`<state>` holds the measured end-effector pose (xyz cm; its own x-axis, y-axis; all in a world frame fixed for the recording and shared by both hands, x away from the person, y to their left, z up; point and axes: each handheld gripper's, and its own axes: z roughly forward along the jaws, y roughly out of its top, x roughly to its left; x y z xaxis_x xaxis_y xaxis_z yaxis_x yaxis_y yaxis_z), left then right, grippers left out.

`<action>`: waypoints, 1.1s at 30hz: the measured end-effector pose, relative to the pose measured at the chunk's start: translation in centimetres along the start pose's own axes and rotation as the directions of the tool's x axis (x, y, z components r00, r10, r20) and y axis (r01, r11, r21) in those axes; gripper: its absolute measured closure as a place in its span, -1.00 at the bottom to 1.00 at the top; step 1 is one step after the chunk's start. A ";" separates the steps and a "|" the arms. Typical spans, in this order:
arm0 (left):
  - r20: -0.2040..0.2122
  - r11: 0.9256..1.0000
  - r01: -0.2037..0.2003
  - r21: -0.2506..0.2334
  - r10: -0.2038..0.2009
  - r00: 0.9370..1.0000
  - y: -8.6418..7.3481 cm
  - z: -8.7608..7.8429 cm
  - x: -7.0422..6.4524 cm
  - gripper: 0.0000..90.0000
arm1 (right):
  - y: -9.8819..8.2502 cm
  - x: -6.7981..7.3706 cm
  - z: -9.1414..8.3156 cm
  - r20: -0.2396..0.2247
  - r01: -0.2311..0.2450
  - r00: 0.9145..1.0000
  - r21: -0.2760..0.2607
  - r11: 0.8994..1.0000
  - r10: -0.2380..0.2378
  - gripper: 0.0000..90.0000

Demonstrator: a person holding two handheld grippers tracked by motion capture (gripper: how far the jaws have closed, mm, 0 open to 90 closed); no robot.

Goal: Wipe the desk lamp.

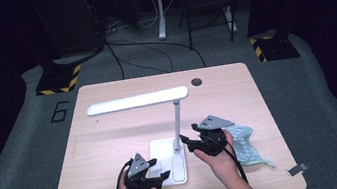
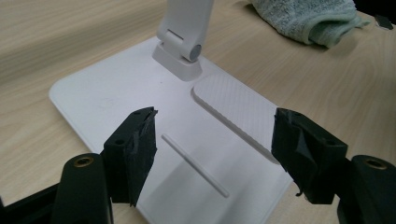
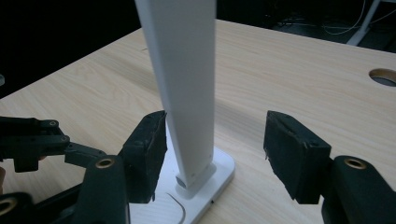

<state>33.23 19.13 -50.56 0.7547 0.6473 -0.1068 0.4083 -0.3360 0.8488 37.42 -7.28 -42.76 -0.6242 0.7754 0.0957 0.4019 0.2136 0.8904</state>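
A white desk lamp stands on the wooden table, its long head (image 1: 137, 100) reaching left from a thin upright stem (image 1: 178, 123) on a flat base (image 1: 166, 158). My left gripper (image 1: 161, 169) hovers open over the base's front part (image 2: 116, 93), with a textured pad (image 2: 238, 112) and a thin groove between its jaws. My right gripper (image 1: 189, 137) is open around the stem (image 3: 187, 84). The stem lies close against one jaw, with a wide gap to the other. A pale green cloth (image 1: 244, 144) lies crumpled behind the right hand.
A round cable hole (image 1: 197, 81) sits near the table's far edge. The lamp's hinge block (image 2: 182, 51) rises at the back of the base. My left gripper (image 3: 37, 142) appears at the left of the right gripper view. Cables and chair legs lie on the floor beyond the table.
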 end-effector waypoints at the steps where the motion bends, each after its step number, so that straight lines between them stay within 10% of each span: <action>1: -0.006 1.000 0.000 -0.005 0.000 1.000 0.0 -0.1 0.1 -0.31 | 0.2 0.2 0.3 -0.003 0.001 1.000 0.000 1.000 -0.001 -0.13; 12: -0.028 1.000 0.023 -0.015 -0.023 0.999 0.1 -0.7 0.9 -0.31 | 1.9 1.6 2.4 0.037 0.056 0.998 -0.003 0.998 -0.056 0.27; 33: -0.043 1.000 0.015 -0.003 -0.015 0.999 0.0 -0.8 1.4 -0.28 | 2.9 0.5 3.4 -0.025 0.051 0.998 0.007 0.999 -0.051 0.60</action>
<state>33.90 20.56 -50.33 0.7258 0.6809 -0.0978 0.4182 -0.3238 0.8487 40.56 -4.22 -41.70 -0.6602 0.7485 0.0614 0.3746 0.2573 0.8908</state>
